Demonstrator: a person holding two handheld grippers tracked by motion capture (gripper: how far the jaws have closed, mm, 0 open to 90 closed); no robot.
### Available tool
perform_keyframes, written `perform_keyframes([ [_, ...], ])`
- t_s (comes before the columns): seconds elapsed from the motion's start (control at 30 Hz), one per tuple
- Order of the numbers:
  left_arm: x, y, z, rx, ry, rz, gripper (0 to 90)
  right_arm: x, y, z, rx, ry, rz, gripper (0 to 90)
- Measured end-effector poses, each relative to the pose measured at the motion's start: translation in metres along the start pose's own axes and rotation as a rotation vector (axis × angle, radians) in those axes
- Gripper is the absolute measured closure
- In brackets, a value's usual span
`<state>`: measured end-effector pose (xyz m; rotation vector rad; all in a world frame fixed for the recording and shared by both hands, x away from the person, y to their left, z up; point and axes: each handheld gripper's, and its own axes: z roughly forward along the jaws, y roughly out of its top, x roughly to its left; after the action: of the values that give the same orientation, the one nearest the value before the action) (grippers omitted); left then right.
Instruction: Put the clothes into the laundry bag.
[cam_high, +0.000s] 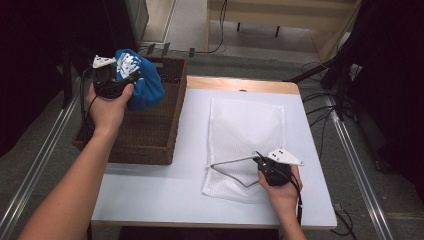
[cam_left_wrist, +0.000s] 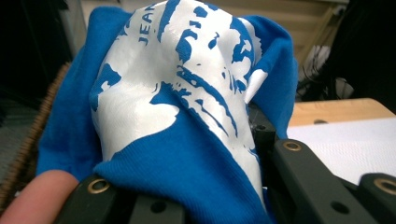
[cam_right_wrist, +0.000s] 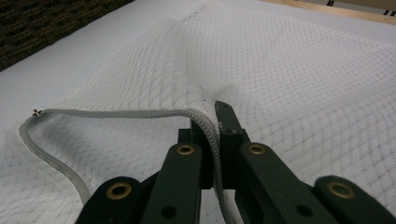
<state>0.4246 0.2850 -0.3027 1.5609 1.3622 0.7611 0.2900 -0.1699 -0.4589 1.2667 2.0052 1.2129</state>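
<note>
Jaws of the left gripper were clenched on a blue shirt, held above the basket. Right of the basket, the right gripper pinched the mesh bag's zipper edge, apparently lifted to open it for the shirt.

The blue shirt is soft knit cloth with a glossy white print; the bag is fine white mesh; the basket is rough woven wicker; the desk is smooth and matt.

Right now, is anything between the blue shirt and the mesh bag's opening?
Nothing visible: the blue shirt hangs over the wicker basket, and bare table separates it from the mesh laundry bag, held open by the right gripper.
</note>
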Motion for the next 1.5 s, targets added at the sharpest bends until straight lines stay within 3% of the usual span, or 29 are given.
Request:
perform_keyframes([
  [0.13,0.001,0.003,-0.010,-0.089,0.010,0.001,75.1,0.001,0.000,0.000,0.001,0.002,-0.008,90.0],
  [0.2,0.000,0.007,-0.017,-0.156,0.026,-0.005,75.2,0.001,0.000,0.001,0.002,0.000,-0.007,90.0],
  [0.4,-0.004,0.012,-0.025,-0.212,0.033,-0.013,75.2,0.000,-0.001,0.001,0.001,0.002,-0.003,90.0],
  [0.63,-0.014,0.013,-0.027,-0.224,-0.003,-0.007,75.2,0.000,-0.002,0.002,0.004,-0.001,-0.007,90.0],
  [1.0,-0.045,0.016,-0.036,-0.246,-0.090,0.006,75.2,0.001,-0.003,0.003,0.005,-0.001,-0.004,90.0],
  [1.17,-0.064,0.015,-0.039,-0.256,-0.124,0.050,75.1,0.001,-0.003,0.002,0.002,0.004,0.001,90.0],
  [1.3,-0.080,0.013,-0.039,-0.250,-0.180,0.071,75.1,0.001,-0.003,0.002,-0.001,0.001,0.000,90.0],
  [1.5,-0.096,0.011,-0.042,-0.250,-0.224,0.082,75.1,0.001,-0.003,0.003,-0.002,0.001,0.000,90.0],
])
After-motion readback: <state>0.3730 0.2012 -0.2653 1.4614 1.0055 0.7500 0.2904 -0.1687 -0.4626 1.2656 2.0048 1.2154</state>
